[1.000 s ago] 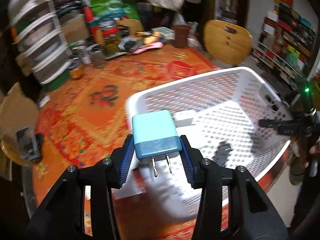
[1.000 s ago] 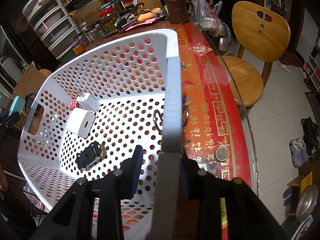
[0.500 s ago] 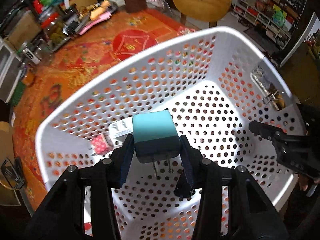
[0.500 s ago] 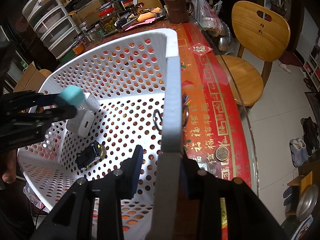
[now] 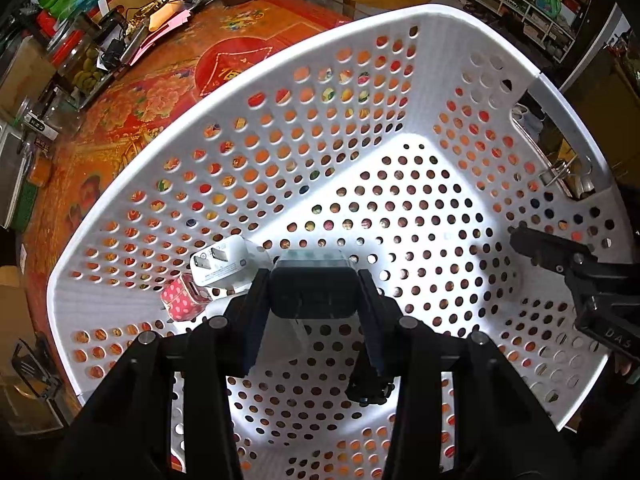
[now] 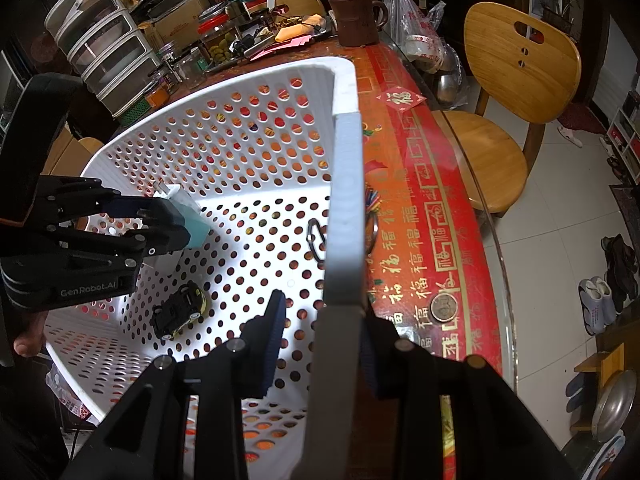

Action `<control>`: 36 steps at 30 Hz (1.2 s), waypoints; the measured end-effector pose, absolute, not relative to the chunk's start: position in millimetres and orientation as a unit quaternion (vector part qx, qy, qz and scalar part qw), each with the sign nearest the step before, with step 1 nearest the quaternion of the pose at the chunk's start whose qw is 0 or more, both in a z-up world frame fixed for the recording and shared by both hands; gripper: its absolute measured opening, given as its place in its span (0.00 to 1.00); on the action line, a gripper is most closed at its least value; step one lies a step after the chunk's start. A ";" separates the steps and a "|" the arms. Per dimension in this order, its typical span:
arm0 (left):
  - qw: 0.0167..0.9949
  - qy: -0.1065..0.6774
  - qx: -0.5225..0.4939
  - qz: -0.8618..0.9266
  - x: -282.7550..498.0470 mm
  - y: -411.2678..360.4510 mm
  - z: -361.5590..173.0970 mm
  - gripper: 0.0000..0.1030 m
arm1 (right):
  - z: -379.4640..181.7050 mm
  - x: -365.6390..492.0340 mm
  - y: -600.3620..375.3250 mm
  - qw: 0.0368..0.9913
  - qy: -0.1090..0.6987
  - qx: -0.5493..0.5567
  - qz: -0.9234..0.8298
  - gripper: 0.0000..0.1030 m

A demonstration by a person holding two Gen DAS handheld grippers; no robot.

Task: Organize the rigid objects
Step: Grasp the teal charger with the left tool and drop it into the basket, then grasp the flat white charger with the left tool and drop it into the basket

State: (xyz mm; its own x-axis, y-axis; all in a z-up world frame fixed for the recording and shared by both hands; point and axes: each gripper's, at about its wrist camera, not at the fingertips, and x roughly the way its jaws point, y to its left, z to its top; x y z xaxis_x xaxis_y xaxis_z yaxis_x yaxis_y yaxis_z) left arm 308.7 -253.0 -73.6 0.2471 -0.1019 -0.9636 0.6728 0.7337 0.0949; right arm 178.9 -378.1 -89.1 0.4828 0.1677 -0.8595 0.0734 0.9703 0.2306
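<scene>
Held between the pads of the left gripper (image 5: 314, 296), whose jaws are closing on it, a teal charger (image 6: 195, 220) is shown low inside the white perforated basket (image 5: 224, 168), near the basket's floor; in the left wrist view its body appears dark and shadowed, while in the right wrist view its teal colour is plain. Just beside the left gripper, a white charger (image 5: 222, 262) is seen lying on the basket floor against the wall, and a pink dotted cube (image 5: 182, 300) is seen next to it, the two close enough that contact cannot be ruled out. A small black toy car (image 6: 178, 312) is shown on the basket floor, apart from the chargers. The right gripper (image 6: 320, 340) is closed on the basket's near rim, the rim's edge being clamped between its pads, and a metal clip (image 6: 314, 240) is seen hanging on the inner wall just ahead of it. The basket is carried on a worktop (image 6: 416, 216) covered with a red and gold patterned cloth, on which a coin (image 6: 443, 307) lies near the edge. A brown mug (image 6: 356, 20), jars and stacked clear drawers (image 6: 108, 64) are visible at the far end of the worktop, and a wooden chair (image 6: 516, 92) stands beside it.
</scene>
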 end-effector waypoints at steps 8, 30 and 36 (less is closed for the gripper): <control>0.759 0.533 0.263 -0.266 305.5 -252.5 -64.4 0.78 | -89.1 179.0 -378.2 0.853 0.507 0.119 0.028 0.33; 0.894 0.437 0.064 -0.075 254.5 36.0 -1.1 0.99 | -90.7 176.0 -376.9 0.854 0.507 0.112 0.030 0.33; 0.854 0.520 0.008 -0.023 284.7 87.5 -88.8 0.99 | -91.1 175.4 -377.1 0.854 0.508 0.113 0.029 0.34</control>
